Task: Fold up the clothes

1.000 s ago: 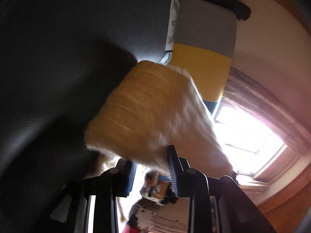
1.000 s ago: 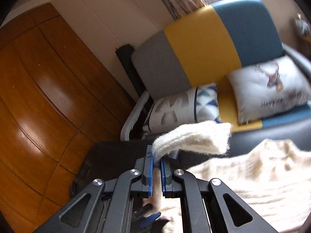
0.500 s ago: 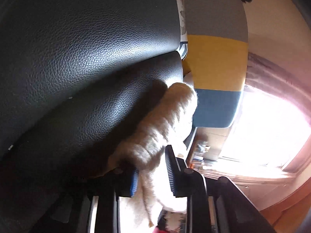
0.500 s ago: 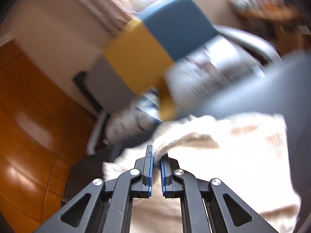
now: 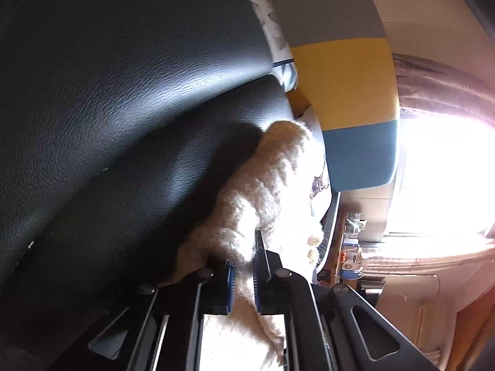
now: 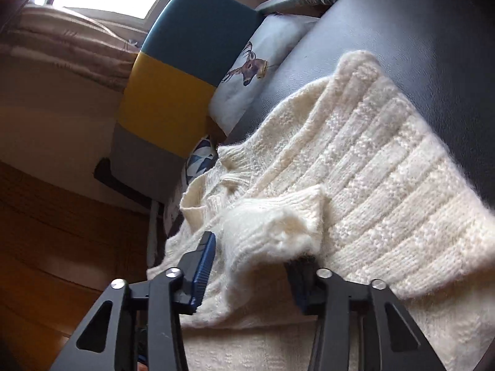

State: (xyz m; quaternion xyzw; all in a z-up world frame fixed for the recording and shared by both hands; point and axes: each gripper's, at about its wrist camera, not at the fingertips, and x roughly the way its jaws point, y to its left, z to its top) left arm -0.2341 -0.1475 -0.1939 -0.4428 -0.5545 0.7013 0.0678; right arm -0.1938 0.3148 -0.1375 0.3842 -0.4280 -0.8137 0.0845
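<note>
We lay the cream sweater (image 6: 365,167) on the black leather seat (image 5: 130,99). Our left gripper (image 5: 244,278) is closing its jaws on a sweater edge; our right gripper (image 6: 247,266) stands wide, opening around the cuff (image 6: 278,216). Let's smooth the sleeve flat before withdrawing.

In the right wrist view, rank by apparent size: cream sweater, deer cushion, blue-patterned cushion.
1. cream sweater, though nearness to the camera inflates it.
2. deer cushion.
3. blue-patterned cushion, mostly hidden, so its true size is unsure.
</note>
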